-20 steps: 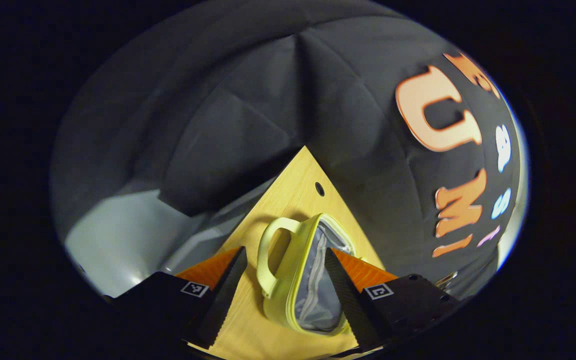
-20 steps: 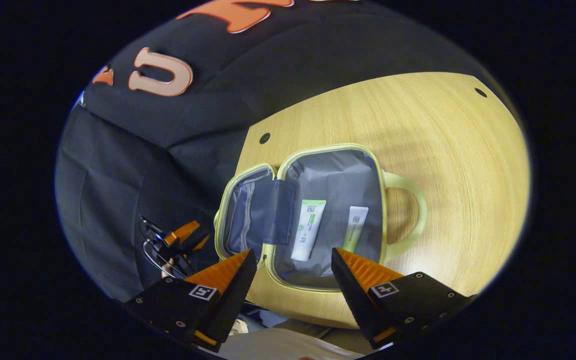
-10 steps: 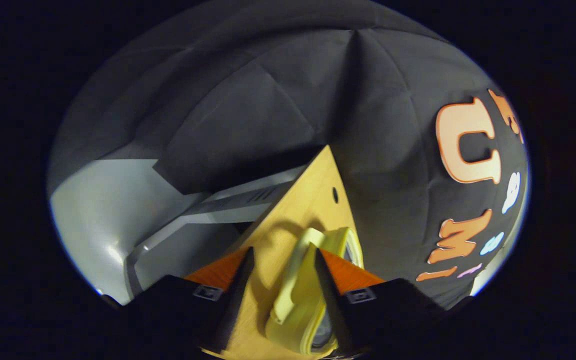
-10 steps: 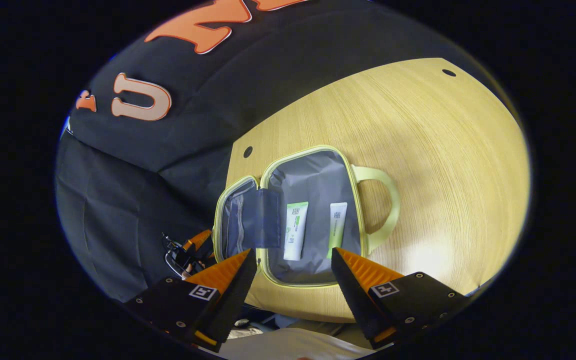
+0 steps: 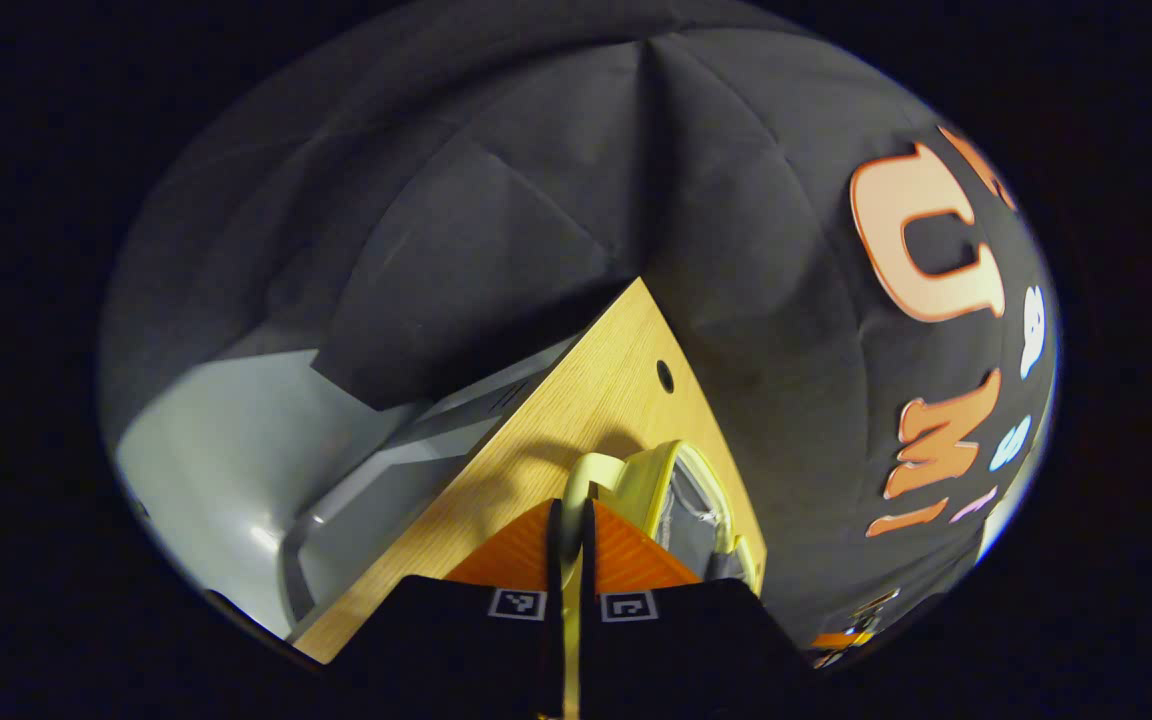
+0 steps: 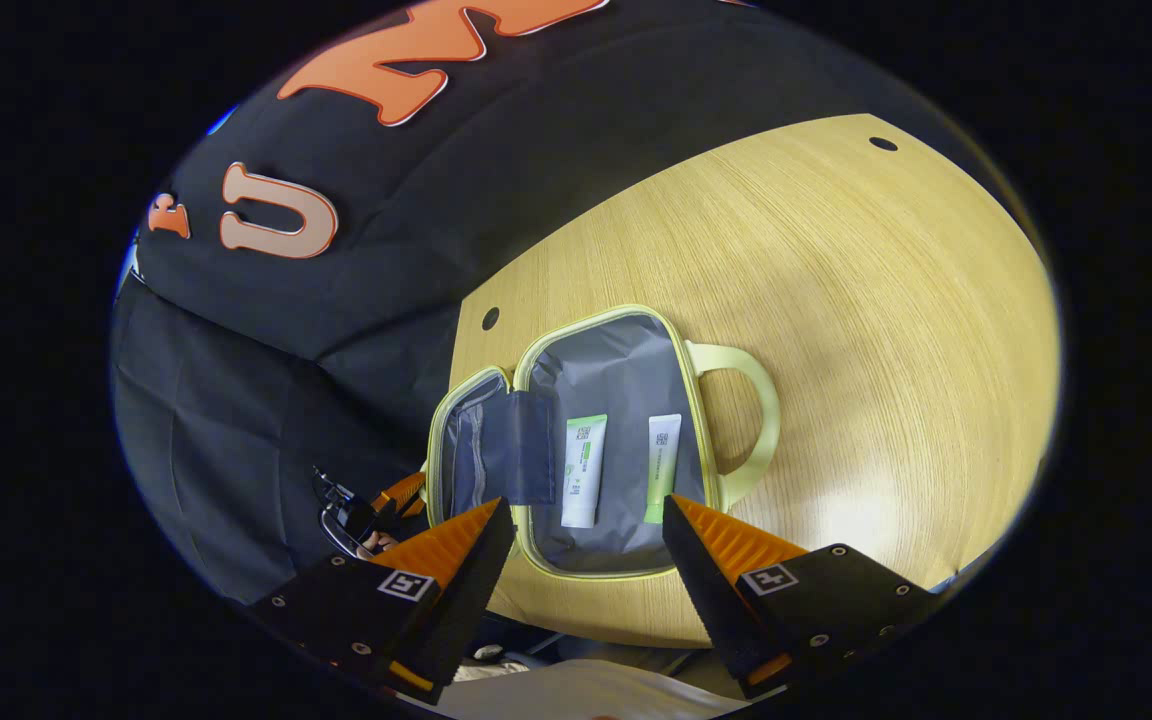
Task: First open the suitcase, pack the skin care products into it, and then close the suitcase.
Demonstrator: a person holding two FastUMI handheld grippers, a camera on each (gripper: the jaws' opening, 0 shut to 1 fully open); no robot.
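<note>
Left gripper view: my left gripper (image 5: 570, 520) is clamped on the lid's handle (image 5: 591, 472), lid (image 5: 681, 500) just ahead.

Right gripper view: my right gripper (image 6: 586, 535) hangs open above the case (image 6: 606, 440), two tubes (image 6: 583, 470) inside; lid lies left.

Left tongs (image 5: 570, 530) closed from wide apart onto suitcase lid handle (image 5: 584, 478), lid raised.
</note>
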